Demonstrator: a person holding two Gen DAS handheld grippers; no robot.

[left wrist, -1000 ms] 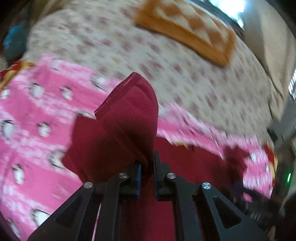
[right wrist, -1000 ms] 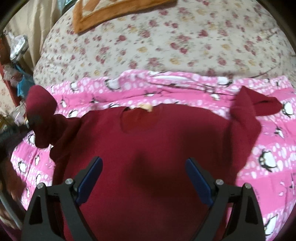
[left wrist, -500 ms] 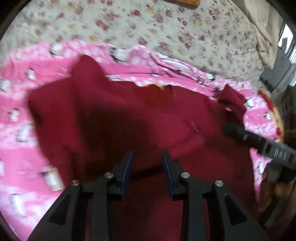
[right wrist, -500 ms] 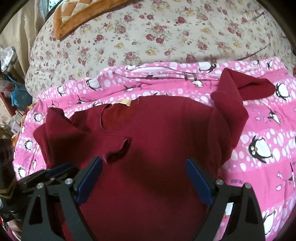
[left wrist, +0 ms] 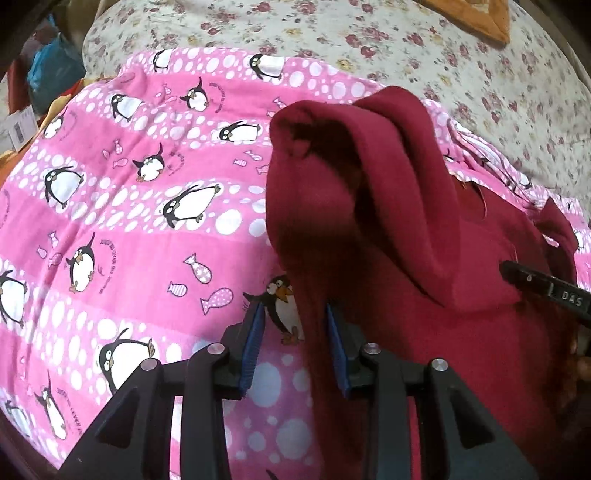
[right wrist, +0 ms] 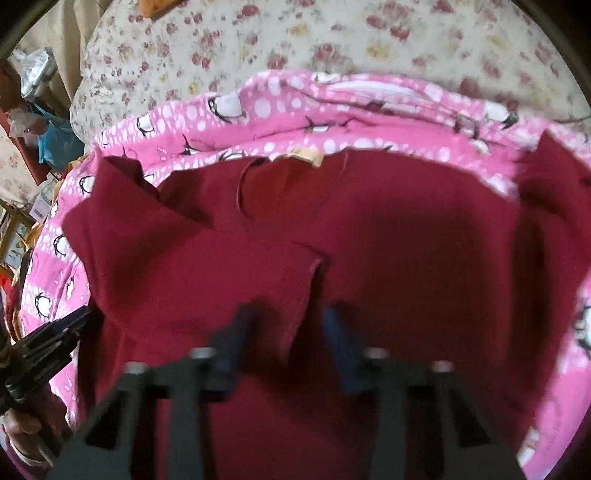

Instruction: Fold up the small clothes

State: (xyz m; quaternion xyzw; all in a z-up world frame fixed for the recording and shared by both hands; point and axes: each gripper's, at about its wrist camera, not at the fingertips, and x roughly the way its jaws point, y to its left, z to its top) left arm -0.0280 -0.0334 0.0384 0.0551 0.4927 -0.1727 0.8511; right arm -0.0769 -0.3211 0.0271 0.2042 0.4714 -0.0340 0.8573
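Closest to me, the left gripper [left wrist: 293,345] has its blue pads [left wrist: 253,350] a narrow gap apart, jaws just now easing wider, straddling the near side edge of the maroon top [left wrist: 424,332] without pinching it; penguin print shows between the left pad and the cloth. On my other side the right gripper [right wrist: 282,341] is blurred, its jaws just now closing in to a narrow gap over the body of the top, right at the cuff [right wrist: 310,291] of the sleeve folded across the chest; I cannot tell whether the pads have caught fabric. The top lies chest up on the pink penguin blanket [left wrist: 129,240], neckline [right wrist: 255,184] away from me, its other sleeve [right wrist: 554,184] bunched at the far right. The risk from here, I reckon: if the right jaws bite only the cuff, lifting drags that sleeve back out and undoes the fold; if the left bites too deep it could gather the blanket along with the hem. The humped shoulder [left wrist: 369,166] stands proud too, and may flop and crease. Farther back, floral bedding [left wrist: 406,48], an orange cushion [left wrist: 476,18] and clutter at the left edge [right wrist: 40,122], all well apart from the work.
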